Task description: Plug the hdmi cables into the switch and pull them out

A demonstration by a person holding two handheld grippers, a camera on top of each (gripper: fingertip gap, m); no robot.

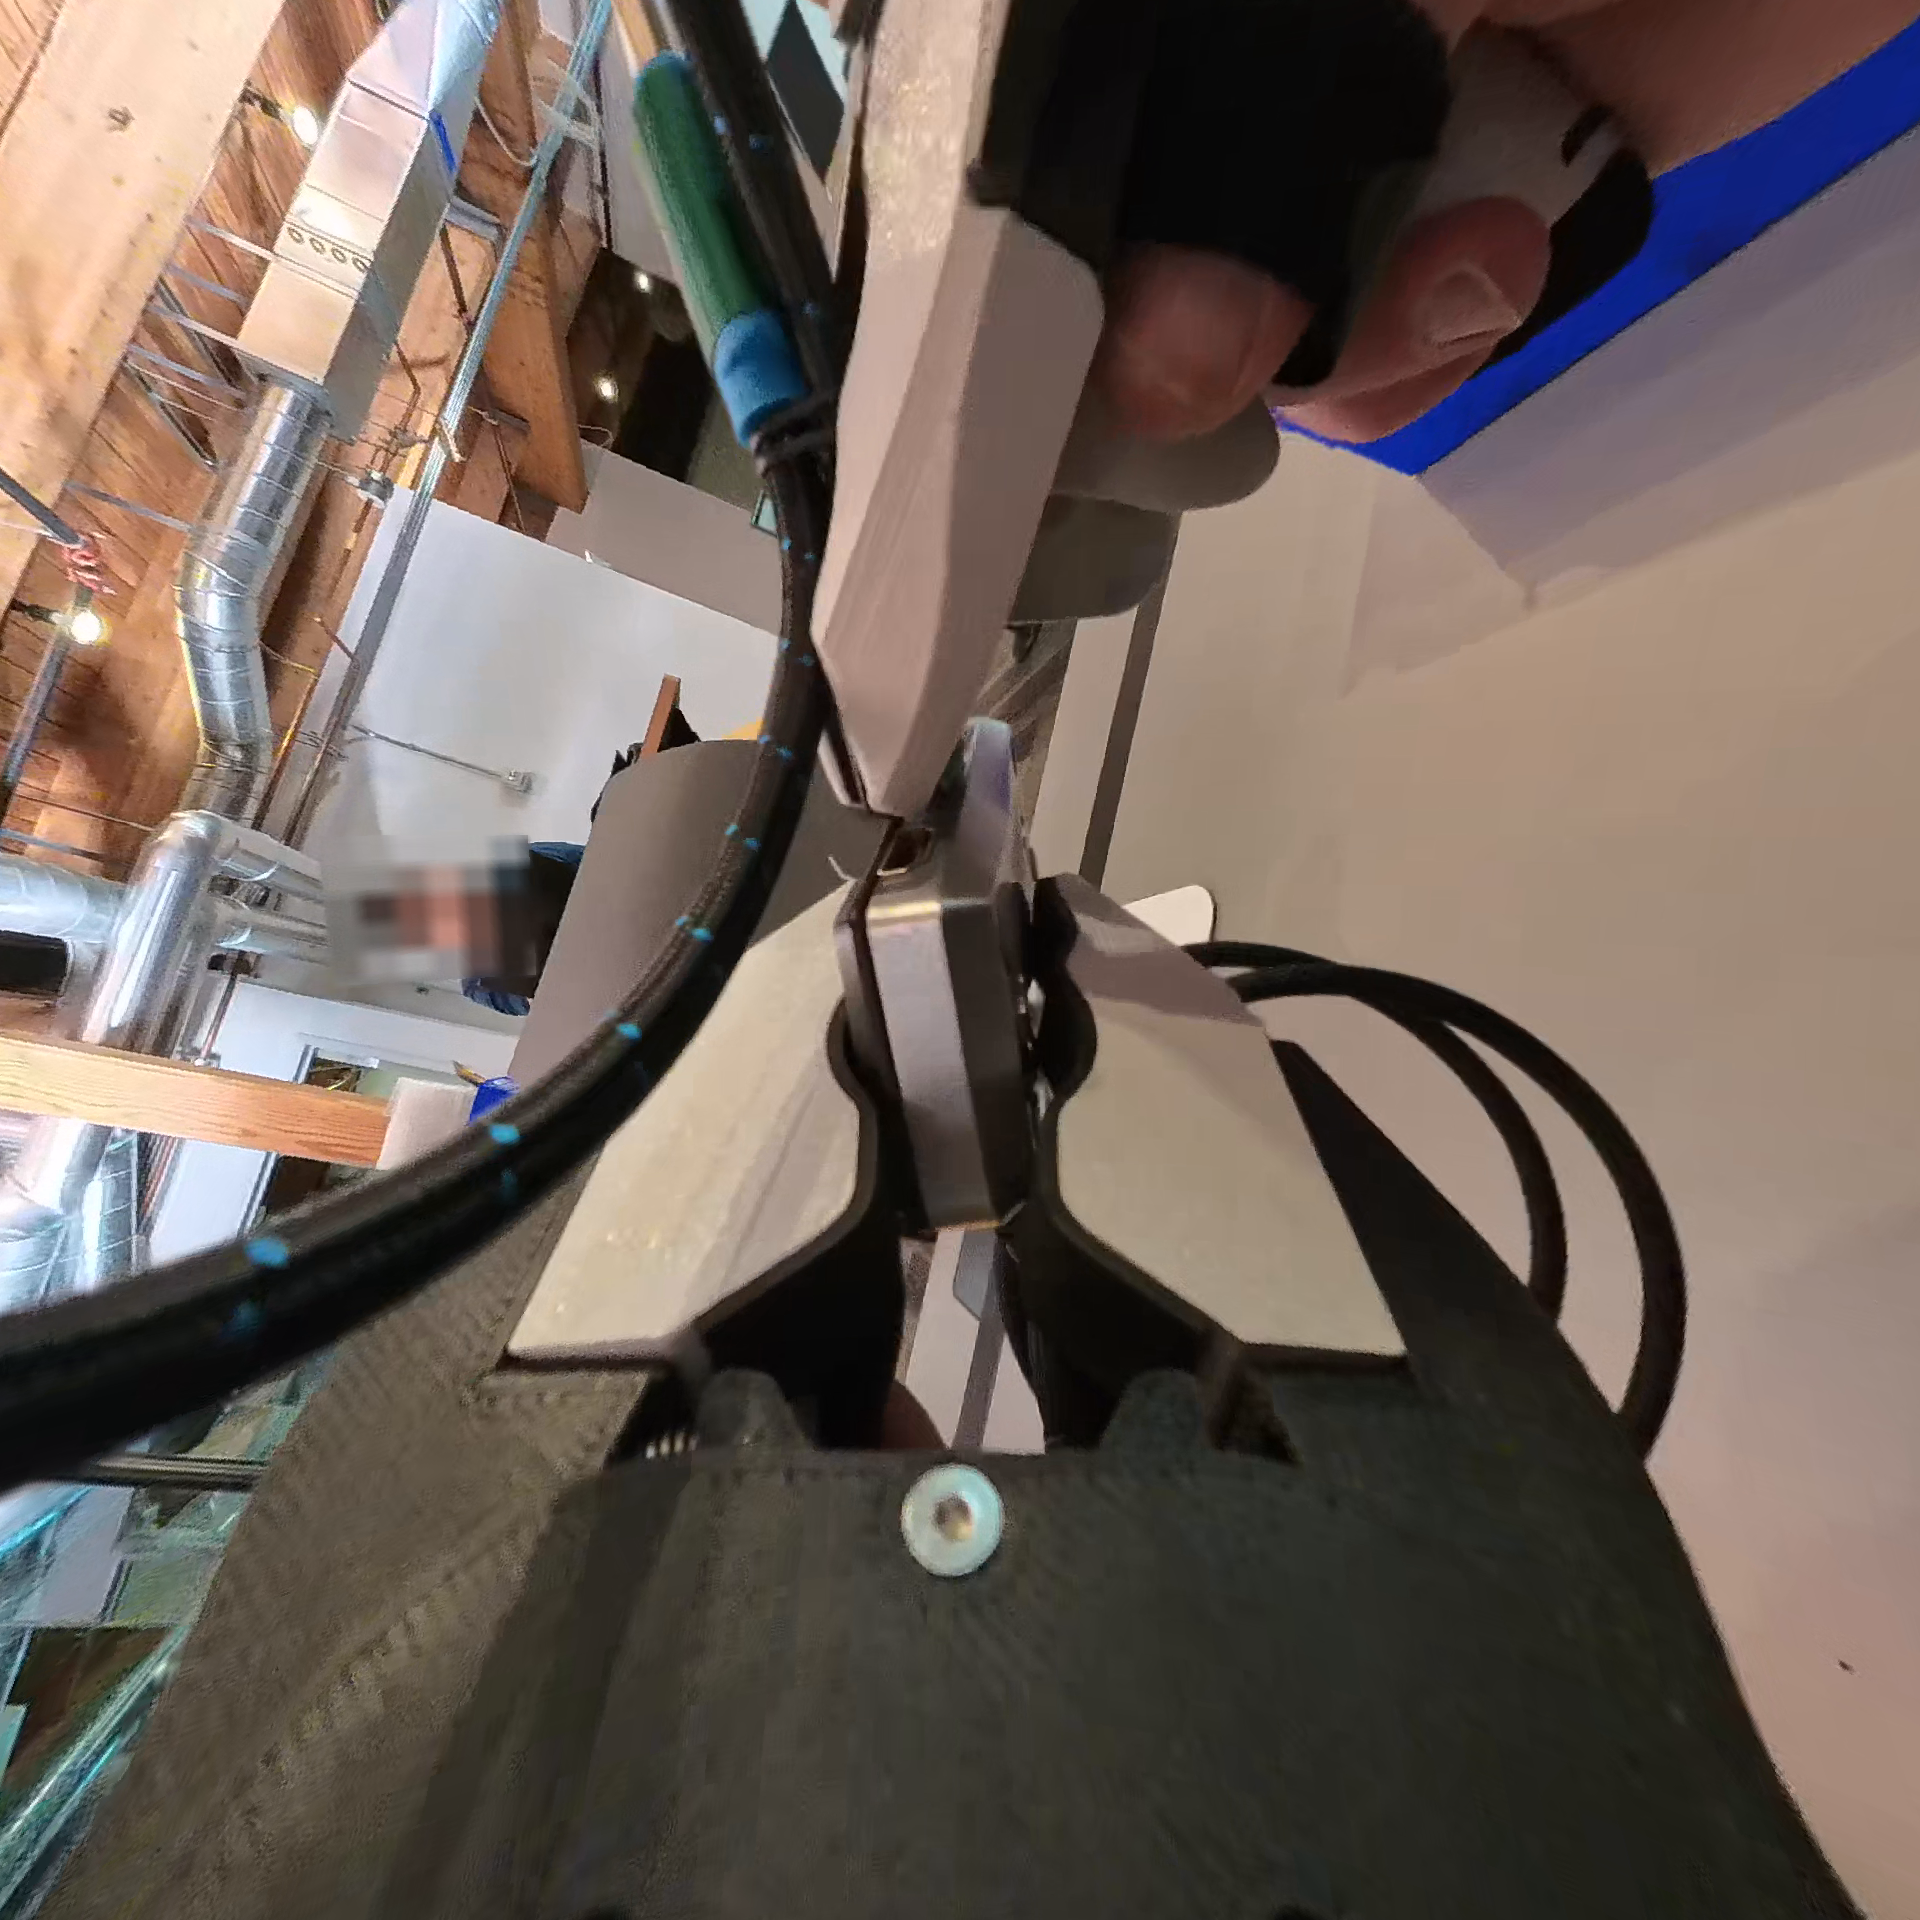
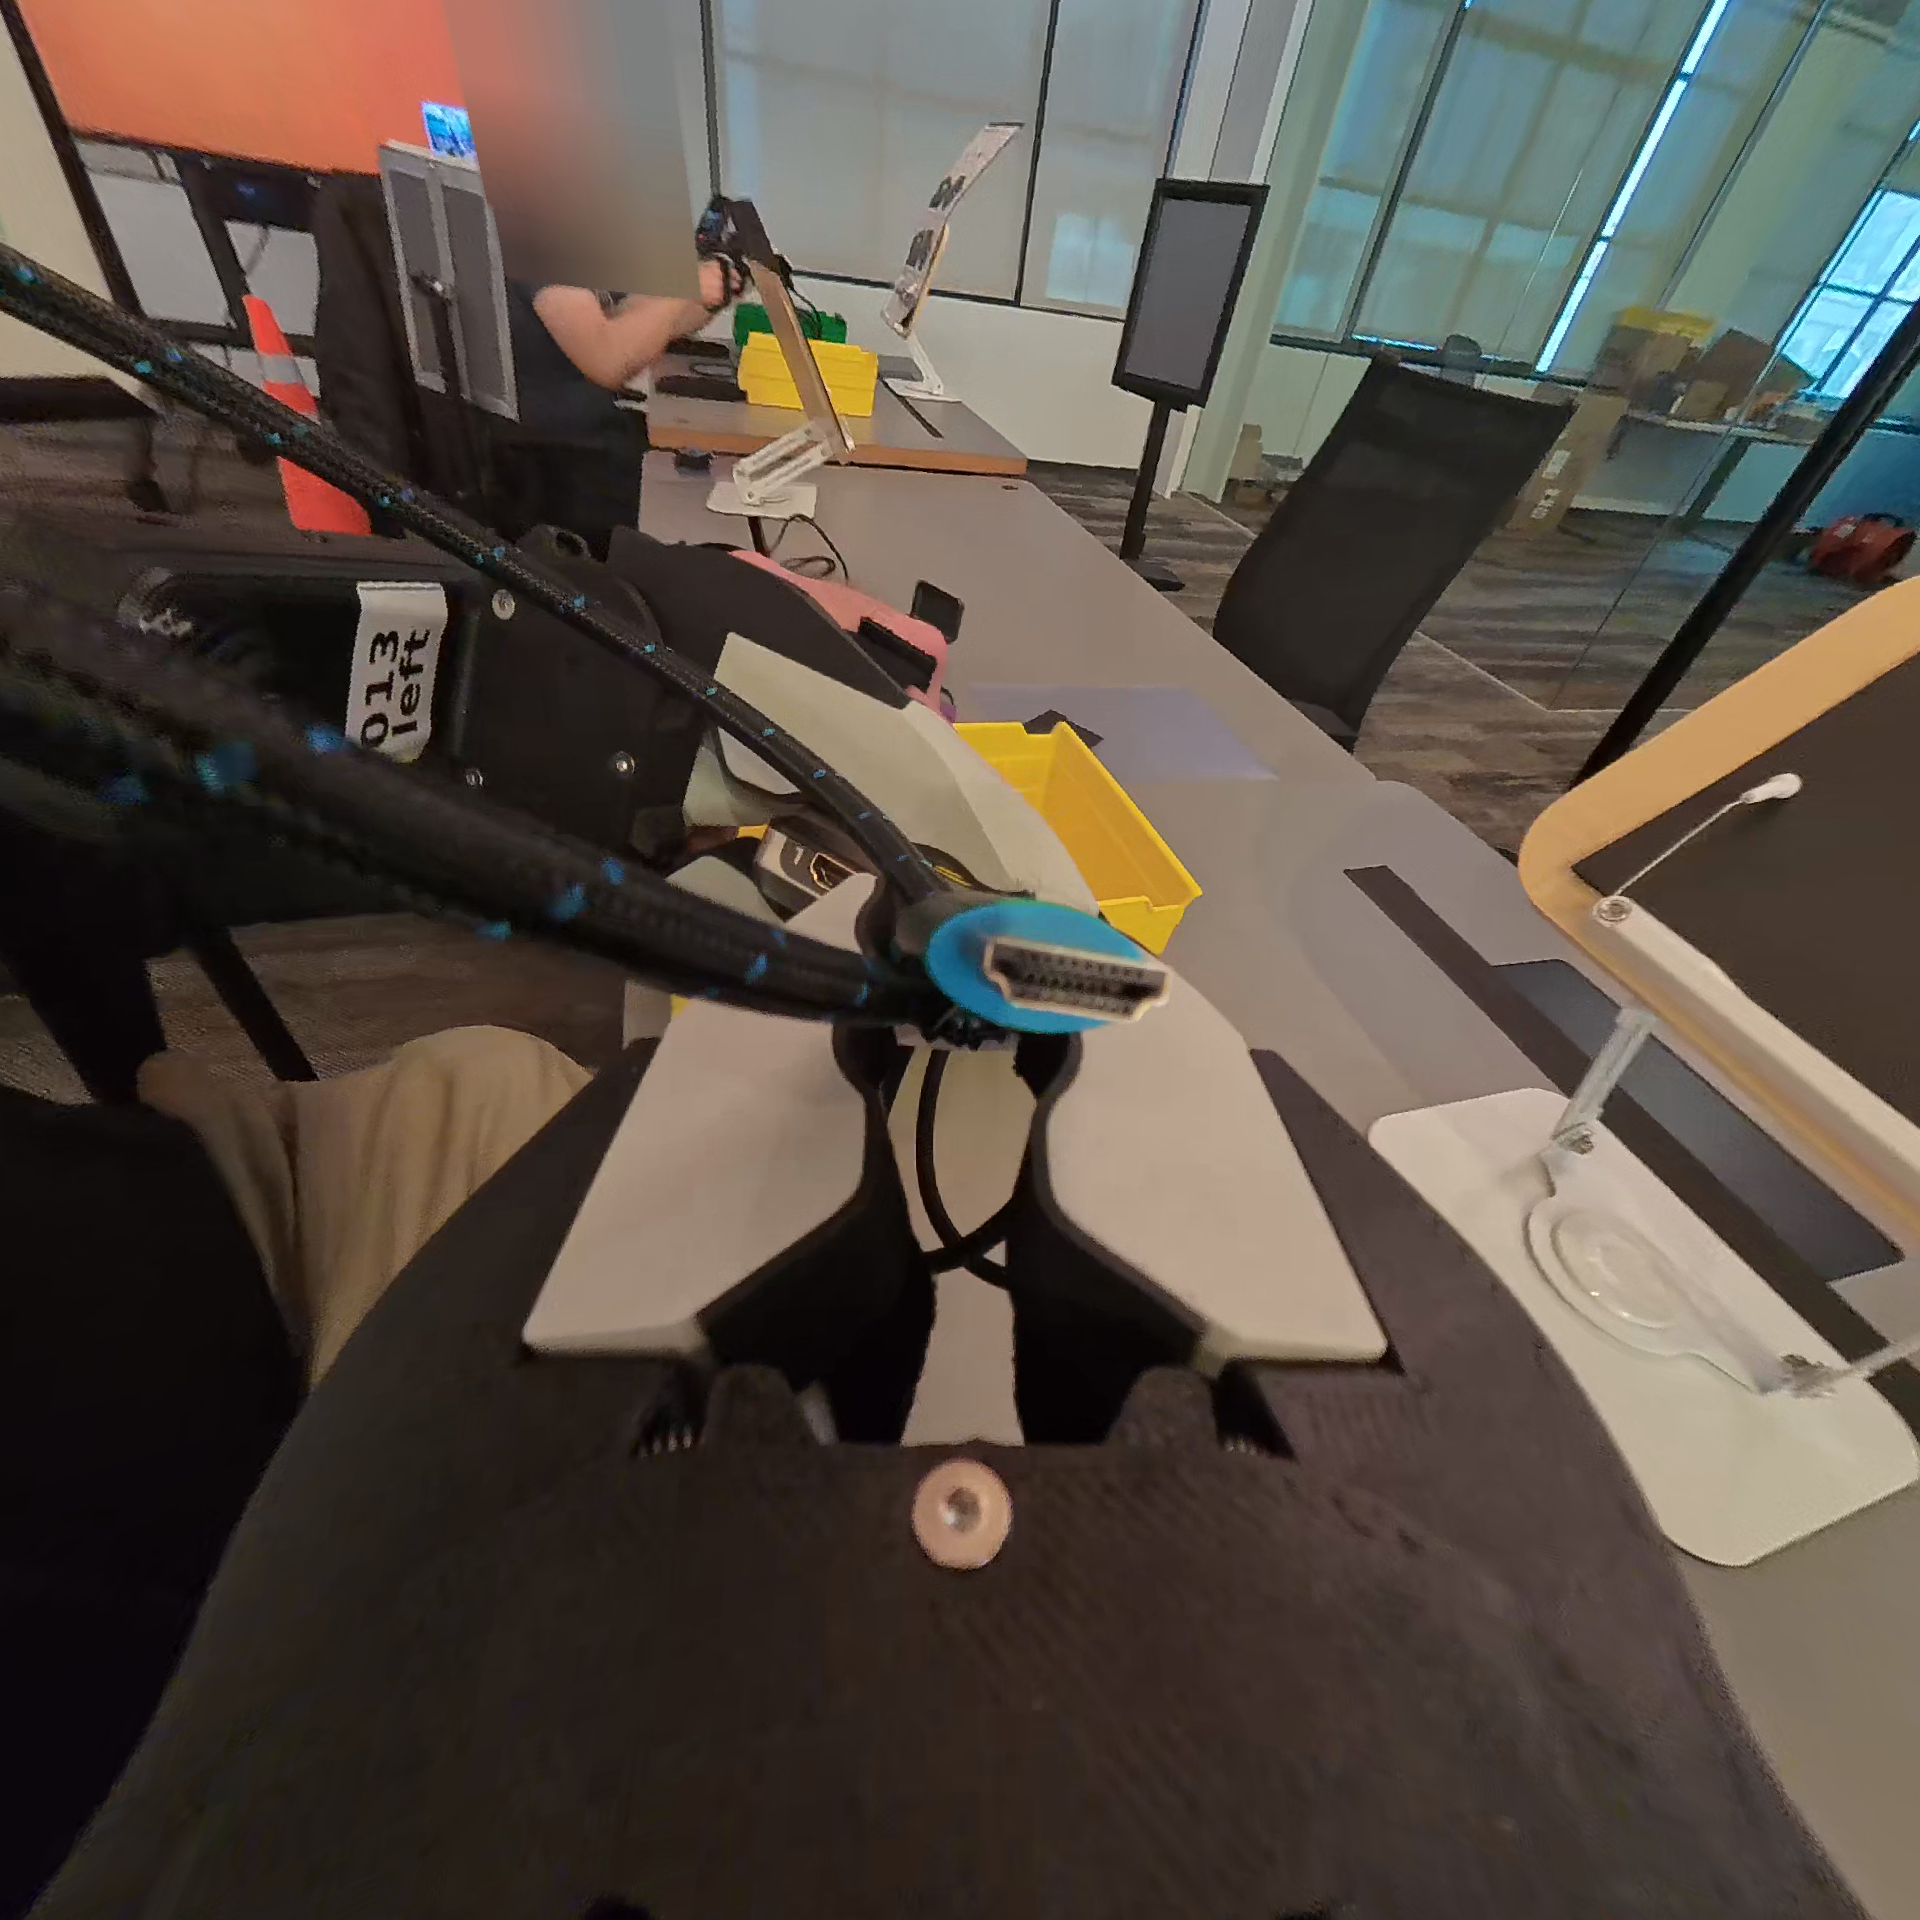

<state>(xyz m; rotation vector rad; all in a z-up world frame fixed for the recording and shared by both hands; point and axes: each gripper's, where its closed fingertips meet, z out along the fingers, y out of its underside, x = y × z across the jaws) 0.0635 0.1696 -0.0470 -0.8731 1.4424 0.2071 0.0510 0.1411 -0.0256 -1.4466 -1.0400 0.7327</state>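
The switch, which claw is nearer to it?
Left. The left claw is clamped on the switch; the right claw holds a plug just short of it.

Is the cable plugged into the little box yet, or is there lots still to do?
Not plugged in yet. In hand: the left gripper is clamped on the grey HDMI switch, and the right gripper pinches the blue-collared HDMI plug, whose metal tip is bare in the air. One port on the switch looks empty. Left: push the plug in, then pull it out.
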